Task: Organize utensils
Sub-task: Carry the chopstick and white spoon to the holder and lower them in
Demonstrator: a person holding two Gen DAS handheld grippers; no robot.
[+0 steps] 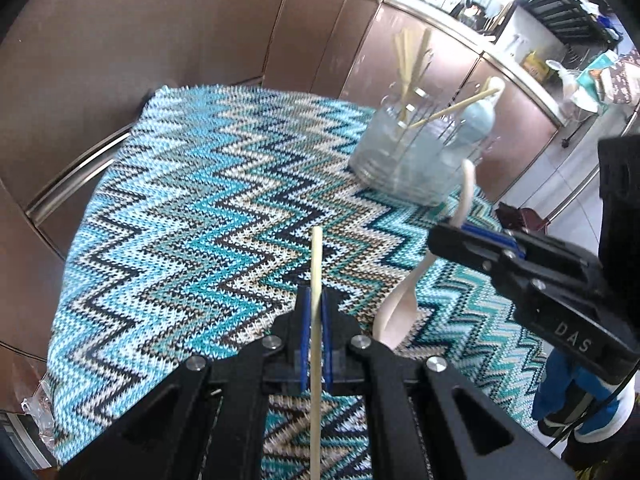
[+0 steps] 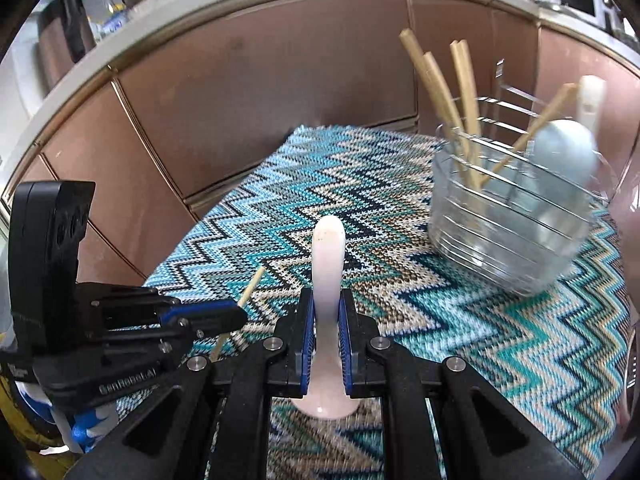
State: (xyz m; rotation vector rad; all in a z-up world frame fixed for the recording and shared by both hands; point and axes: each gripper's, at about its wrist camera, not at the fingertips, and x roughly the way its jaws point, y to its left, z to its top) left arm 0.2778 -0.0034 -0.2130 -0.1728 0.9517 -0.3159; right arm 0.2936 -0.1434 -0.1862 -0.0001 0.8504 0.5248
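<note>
The left gripper [image 1: 316,316] pinches a wooden chopstick [image 1: 316,280]; the right gripper [image 2: 327,320] clamps a pale ceramic spoon [image 2: 329,264], both short of the wire utensil holder [image 2: 508,216].

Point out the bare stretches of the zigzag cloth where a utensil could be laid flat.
The zigzag cloth lies bare from the wire holder across to the brown cabinets. It is crowded at the holder, full of chopsticks and spoons, and nearby, where the left gripper pinches a chopstick and the right gripper a pale spoon.
</note>
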